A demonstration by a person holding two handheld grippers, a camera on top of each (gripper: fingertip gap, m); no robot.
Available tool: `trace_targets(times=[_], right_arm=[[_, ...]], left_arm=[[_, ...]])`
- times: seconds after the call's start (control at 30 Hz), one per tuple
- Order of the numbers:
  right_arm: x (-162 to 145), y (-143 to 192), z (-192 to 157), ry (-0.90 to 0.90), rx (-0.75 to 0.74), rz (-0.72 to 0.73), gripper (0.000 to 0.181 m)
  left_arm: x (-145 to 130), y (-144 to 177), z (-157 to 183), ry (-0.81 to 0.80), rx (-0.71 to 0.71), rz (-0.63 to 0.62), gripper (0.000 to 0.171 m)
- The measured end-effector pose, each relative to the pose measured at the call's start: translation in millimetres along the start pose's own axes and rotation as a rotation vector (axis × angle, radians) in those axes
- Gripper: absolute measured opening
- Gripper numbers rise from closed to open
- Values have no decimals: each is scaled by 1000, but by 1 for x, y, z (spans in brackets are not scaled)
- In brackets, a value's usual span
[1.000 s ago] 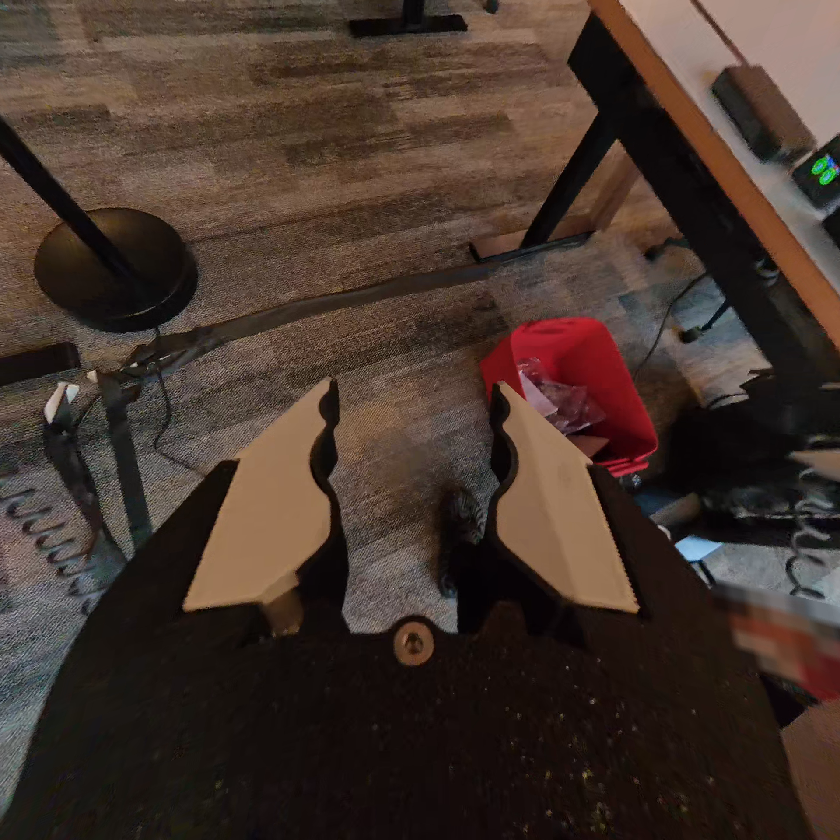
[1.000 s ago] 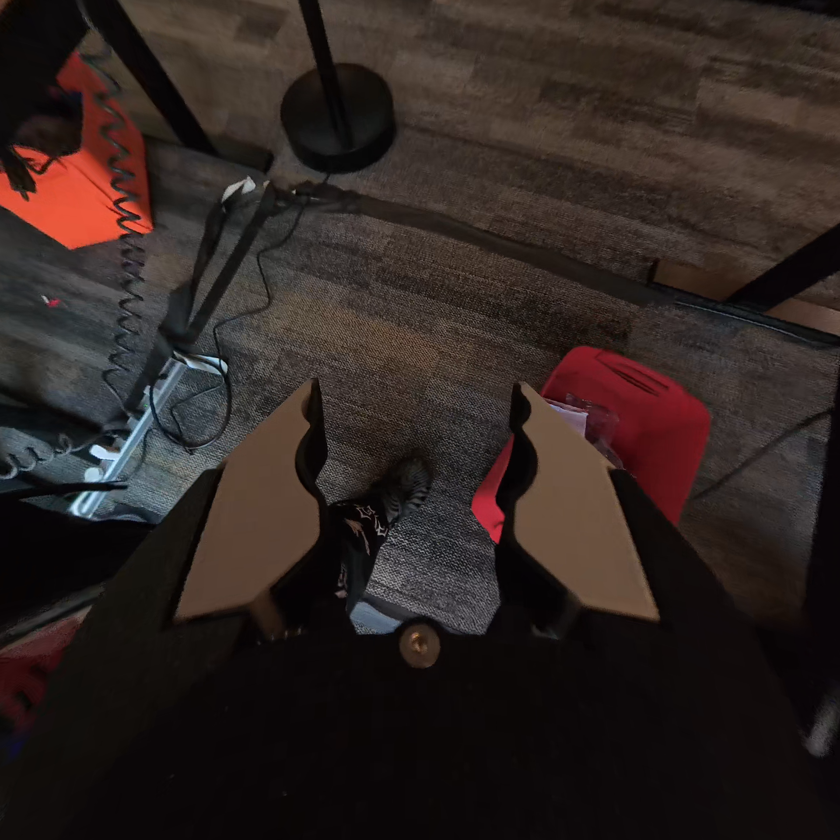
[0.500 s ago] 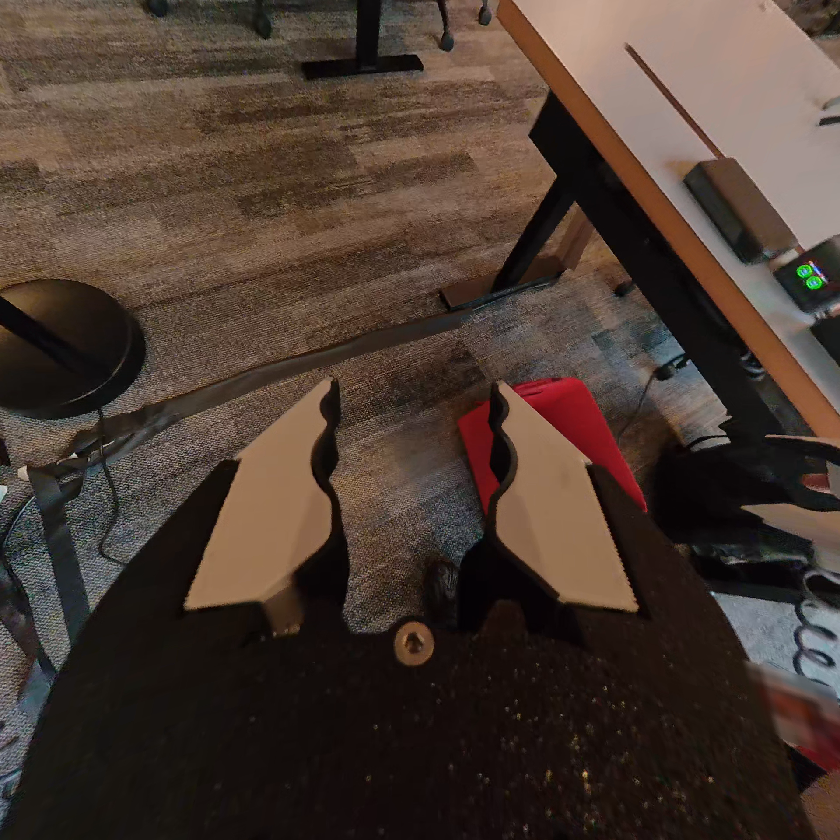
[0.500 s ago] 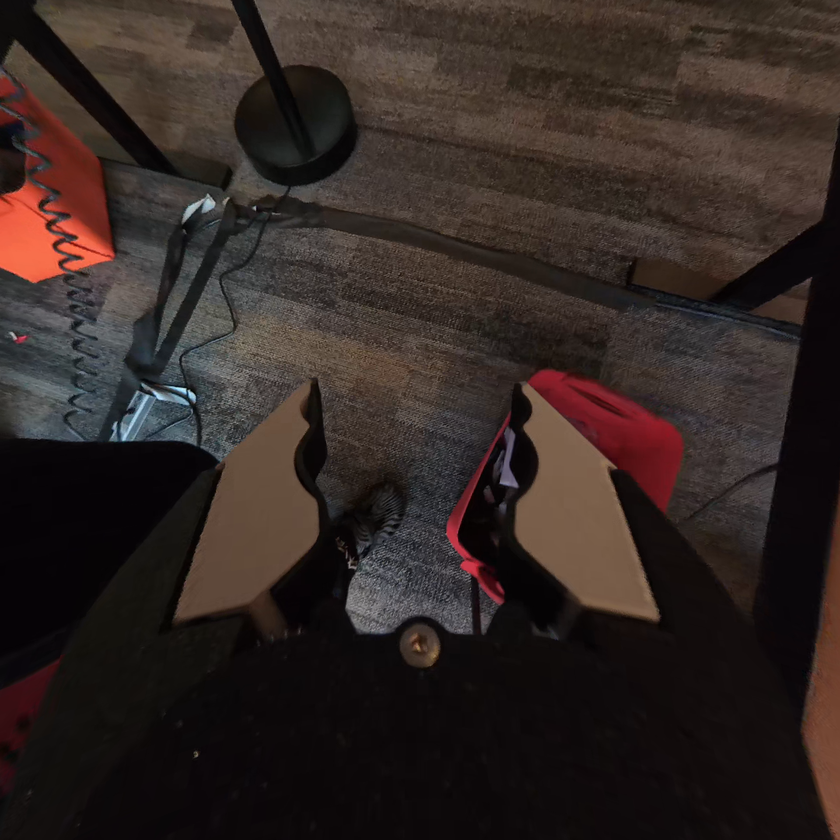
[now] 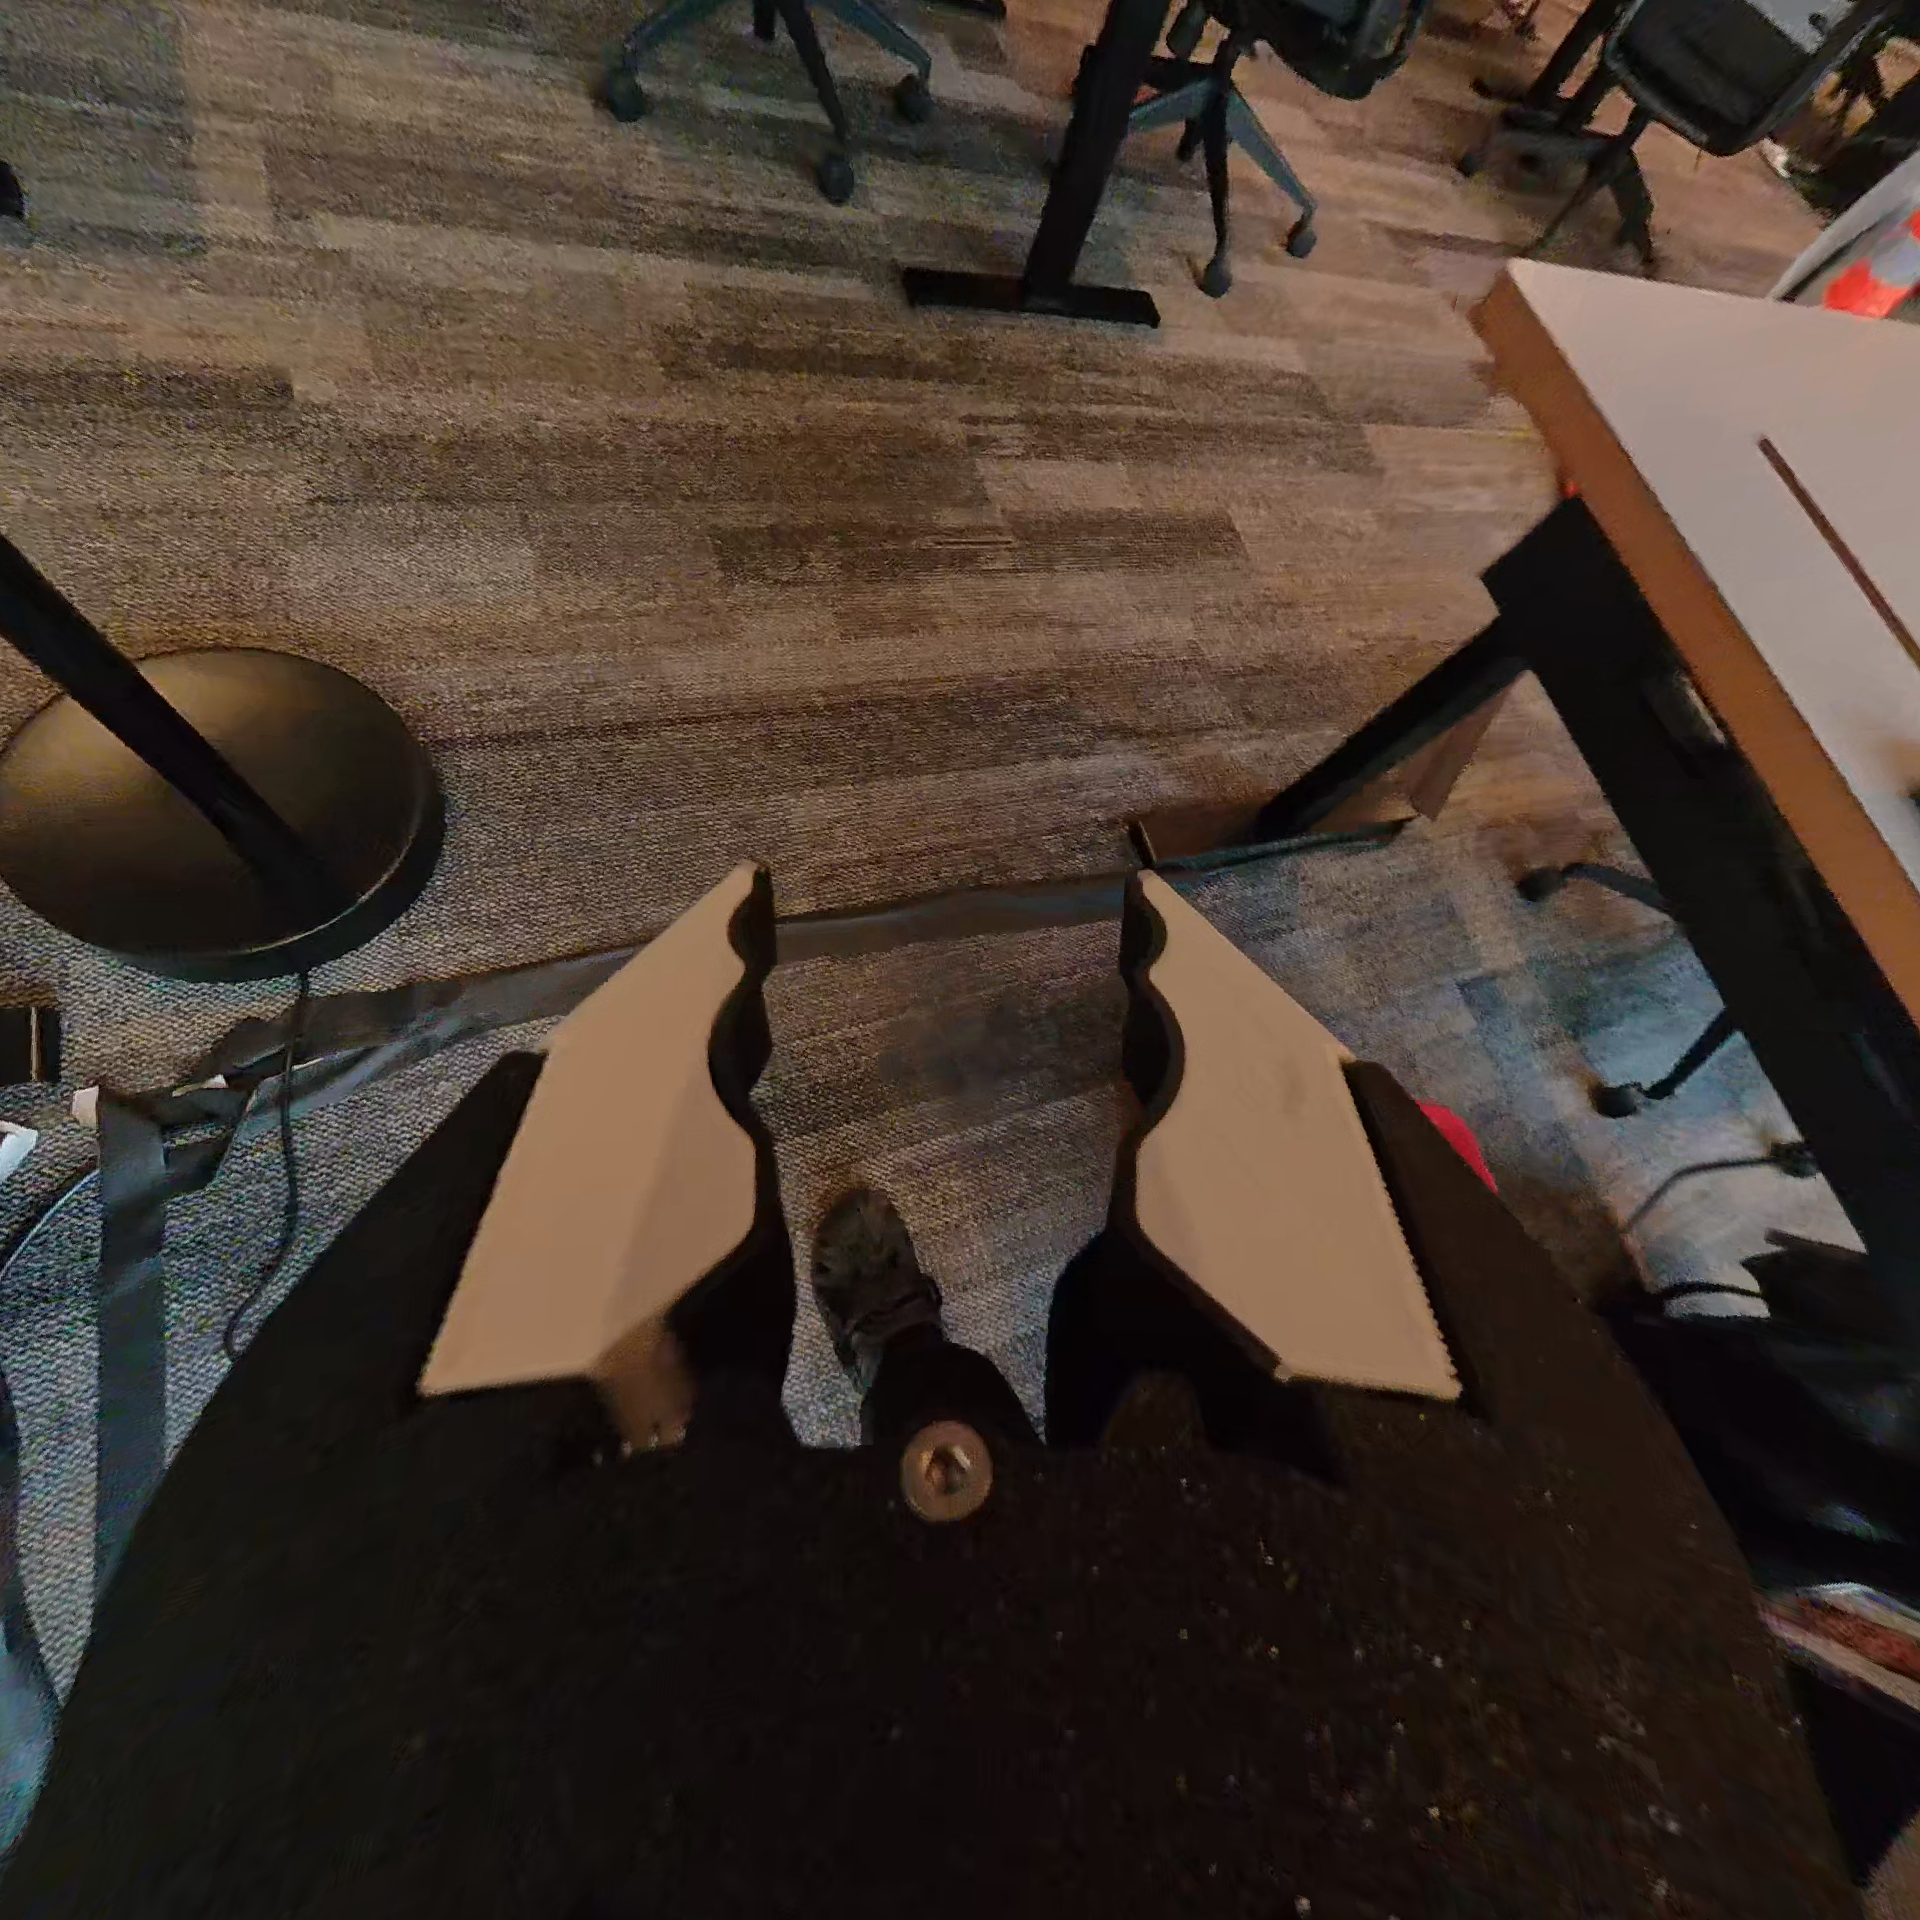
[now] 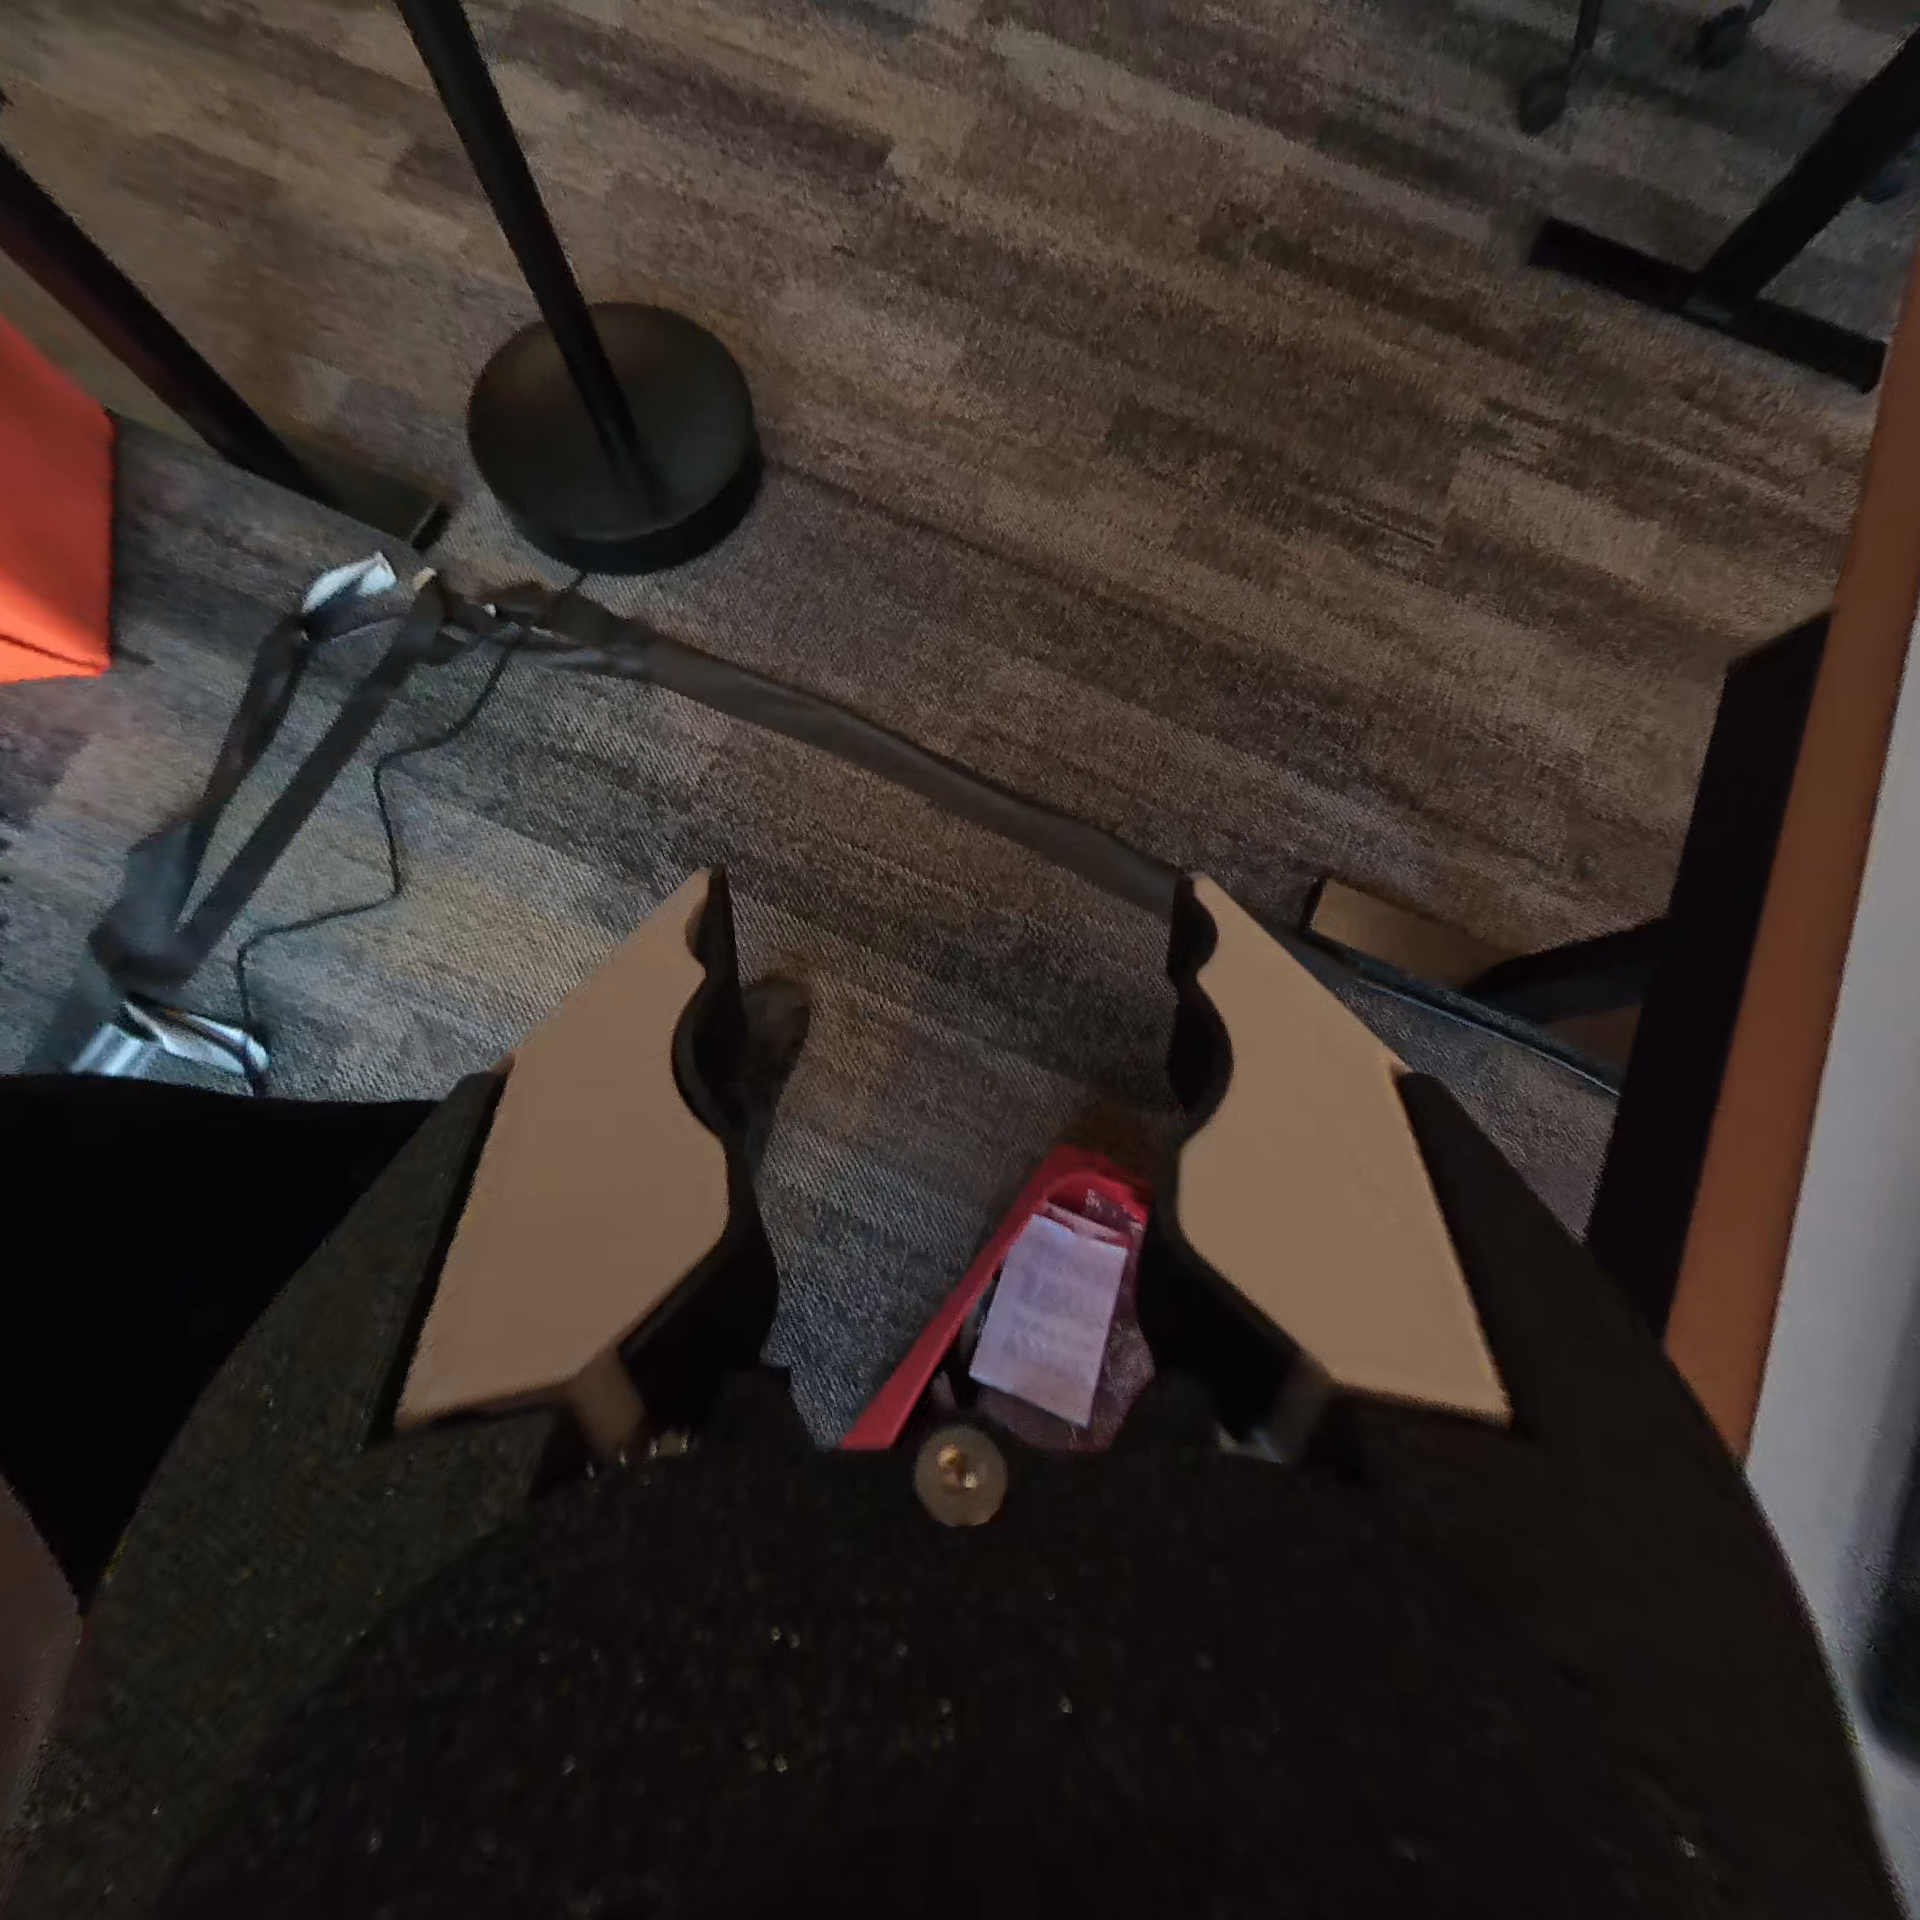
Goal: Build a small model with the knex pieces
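Both grippers [image 5: 948,904] [image 6: 951,904] hang spread, empty, above mottled grey carpet [image 5: 831,520].

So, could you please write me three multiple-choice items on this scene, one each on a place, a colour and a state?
1. Where does the round stand base lie in the right wrist view?
A. upper left, on the carpet
B. on the desk
C. inside the bin

2. What colour is the bin below the right gripper?
A. blue
B. red
C. white

3. How is the left gripper?
A. shut on a cable
B. shut on nothing
C. open, holding nothing

Answers:
1 A, the black disc sits on the carpet up and left of the gripper.
2 B, its rim shows red between the fingers, with a white paper inside.
3 C, its fingers stand apart with only carpet and a shoe between them.
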State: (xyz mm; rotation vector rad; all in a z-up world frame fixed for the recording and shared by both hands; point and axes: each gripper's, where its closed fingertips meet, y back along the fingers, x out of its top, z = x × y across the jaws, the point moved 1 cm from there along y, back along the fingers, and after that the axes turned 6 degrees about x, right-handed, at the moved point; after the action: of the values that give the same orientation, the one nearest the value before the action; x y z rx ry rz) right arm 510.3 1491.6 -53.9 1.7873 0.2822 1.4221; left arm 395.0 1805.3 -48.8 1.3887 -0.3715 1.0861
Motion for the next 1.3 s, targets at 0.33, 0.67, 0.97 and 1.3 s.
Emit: trace_targets(times=[0.33, 0.67, 0.97, 1.3], right_arm=[[126, -127, 13, 41, 158, -4, 83], [187, -218, 50, 122, 295, -24, 83], [232, -339, 127, 262, 505, -54, 83], [280, -404, 309, 289, 409, -87, 84]], left_arm=[[54, -67, -72, 57, 46, -67, 63], [50, -82, -118, 136, 264, -151, 71], [87, -132, -123, 317, 573, -154, 74], [220, -292, -84, 496, 508, 5, 74]])
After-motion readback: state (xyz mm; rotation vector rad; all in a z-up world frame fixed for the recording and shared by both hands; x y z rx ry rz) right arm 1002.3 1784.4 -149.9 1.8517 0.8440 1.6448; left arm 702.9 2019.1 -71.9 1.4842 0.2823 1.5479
